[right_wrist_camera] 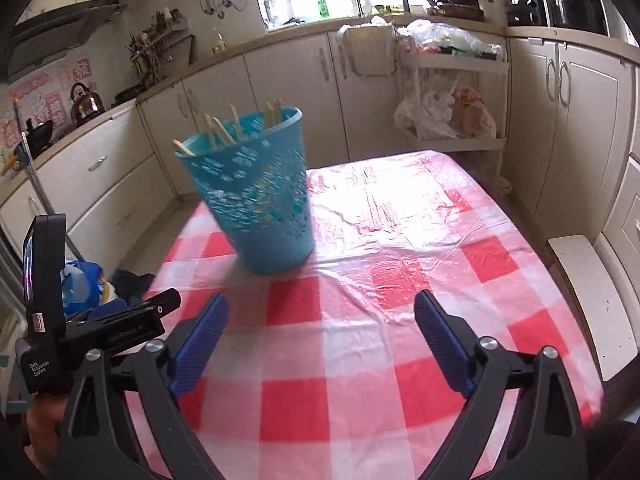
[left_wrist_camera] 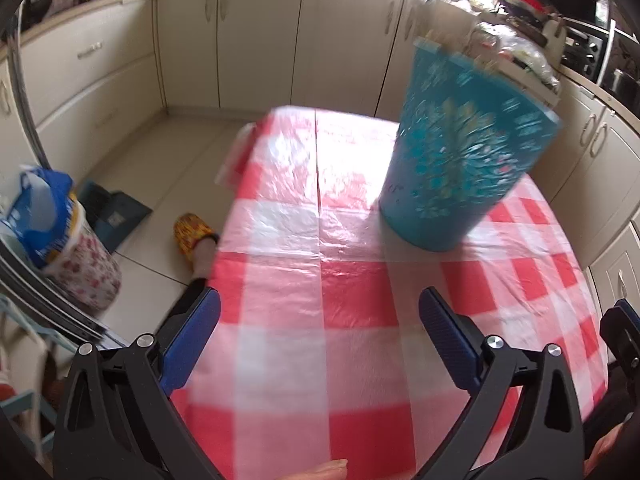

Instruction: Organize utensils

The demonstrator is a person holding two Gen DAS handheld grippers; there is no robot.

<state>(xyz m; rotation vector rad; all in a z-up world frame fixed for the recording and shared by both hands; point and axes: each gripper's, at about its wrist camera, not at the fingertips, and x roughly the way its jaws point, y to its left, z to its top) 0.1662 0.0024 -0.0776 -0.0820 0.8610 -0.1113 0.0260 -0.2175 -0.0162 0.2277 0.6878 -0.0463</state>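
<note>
A tall teal plastic bin with a pale floral pattern stands on a table covered with a glossy red-and-white checked plastic cloth, a cluster of pale wooden chopsticks poking above its rim. The bin sits ahead of the right gripper and to its left, well clear of the blue ribbed fingers — the jaws stand wide apart with only bare cloth between them. At the left edge of the right wrist view the other hand-held device shows as a black body.

The left gripper is likewise spread wide and holds nothing, its blue pads hovering over the checked cloth. From it the teal bin rises ahead and to the right, blurred, apart from both fingers. Beyond the table's far edge run cream kitchen cabinets — a kettle rests on the counter to the left, and a white trolley hung with plastic bags stands to the right. A foot in a yellow patterned slipper rests on the tiled floor left of the table.
</note>
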